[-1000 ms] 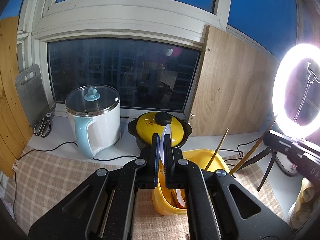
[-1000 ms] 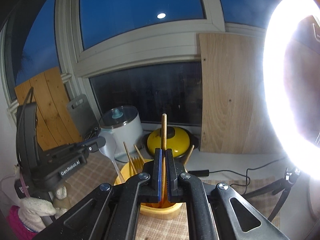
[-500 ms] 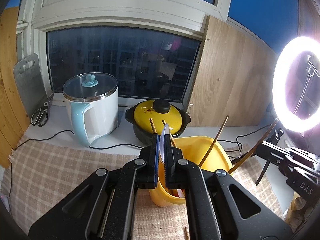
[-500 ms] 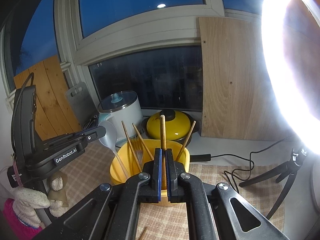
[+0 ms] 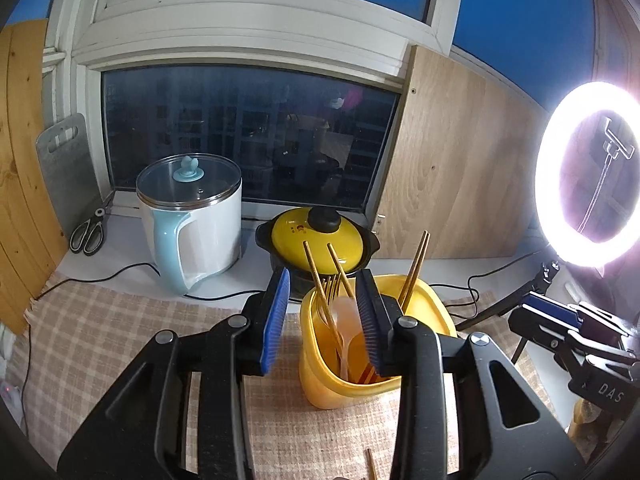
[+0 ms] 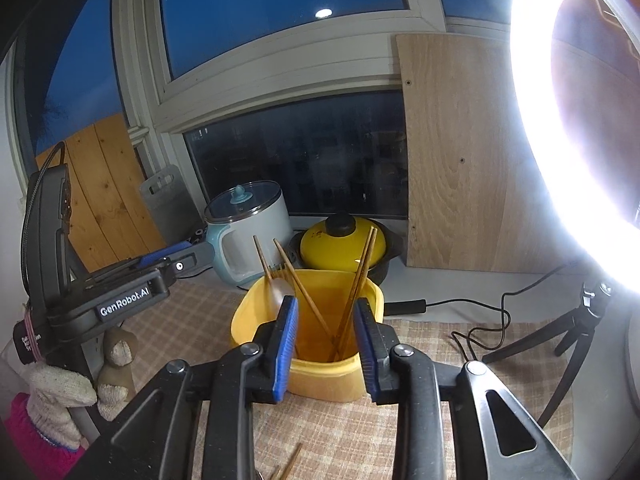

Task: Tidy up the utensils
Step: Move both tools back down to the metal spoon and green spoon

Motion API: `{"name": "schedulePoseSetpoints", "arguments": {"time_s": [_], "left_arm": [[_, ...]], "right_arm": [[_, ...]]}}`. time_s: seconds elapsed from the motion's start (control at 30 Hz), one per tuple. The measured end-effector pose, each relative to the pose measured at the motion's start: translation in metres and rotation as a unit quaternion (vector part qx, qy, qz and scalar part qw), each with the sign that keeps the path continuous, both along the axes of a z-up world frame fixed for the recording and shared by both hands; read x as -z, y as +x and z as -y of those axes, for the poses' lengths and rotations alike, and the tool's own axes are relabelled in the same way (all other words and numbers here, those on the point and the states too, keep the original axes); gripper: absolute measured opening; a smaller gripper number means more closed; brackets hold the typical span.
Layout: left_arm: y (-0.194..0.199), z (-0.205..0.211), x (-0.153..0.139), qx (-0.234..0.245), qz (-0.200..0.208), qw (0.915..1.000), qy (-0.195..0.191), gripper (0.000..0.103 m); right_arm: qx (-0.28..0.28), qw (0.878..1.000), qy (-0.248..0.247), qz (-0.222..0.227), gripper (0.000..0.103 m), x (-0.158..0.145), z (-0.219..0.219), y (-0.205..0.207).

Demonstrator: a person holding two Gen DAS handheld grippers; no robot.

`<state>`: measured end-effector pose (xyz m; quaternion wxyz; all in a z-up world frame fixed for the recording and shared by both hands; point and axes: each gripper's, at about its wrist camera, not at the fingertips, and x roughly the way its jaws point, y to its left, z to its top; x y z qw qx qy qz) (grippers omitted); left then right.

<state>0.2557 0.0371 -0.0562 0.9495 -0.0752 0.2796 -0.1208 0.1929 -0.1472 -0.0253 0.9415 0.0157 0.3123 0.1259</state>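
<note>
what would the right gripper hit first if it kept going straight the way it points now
Probably the yellow tub. The right gripper is open, its fingers on either side of the tub's near wall, so that wall or the chopsticks inside come first; depth is hard to judge.

Home kitchen windowsill counter: electric cooking pot (image 5: 192, 220), yellow-lidded casserole (image 5: 318, 236), scissors (image 5: 89, 232), cutting board (image 5: 66, 164), checked mat (image 5: 100, 320), ring light (image 5: 592, 168).
</note>
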Motion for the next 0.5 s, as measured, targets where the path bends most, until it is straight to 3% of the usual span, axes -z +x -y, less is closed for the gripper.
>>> {"name": "schedulePoseSetpoints", "arguments": {"time_s": [0.03,0.17,0.3,0.5], "left_arm": [[-0.002,0.000,-0.001,0.000,0.001,1.0000,0.001,0.034],[-0.009,-0.002,-0.003,-0.002,0.005,1.0000,0.002,0.034],[-0.017,-0.001,-0.006,0.001,0.007,1.0000,0.005,0.034],[-0.030,0.000,-0.008,0.001,0.007,0.9999,0.014,0.034]], "right_arm": [[0.000,1.000,0.001,0.001,0.044,0.000,0.001,-0.002],[0.004,1.000,0.006,0.006,0.051,-0.001,0.005,-0.011],[0.008,1.000,0.016,0.010,0.067,-0.002,0.012,-0.020],[0.015,0.999,0.030,0.013,0.077,-0.001,0.025,-0.034]]}}
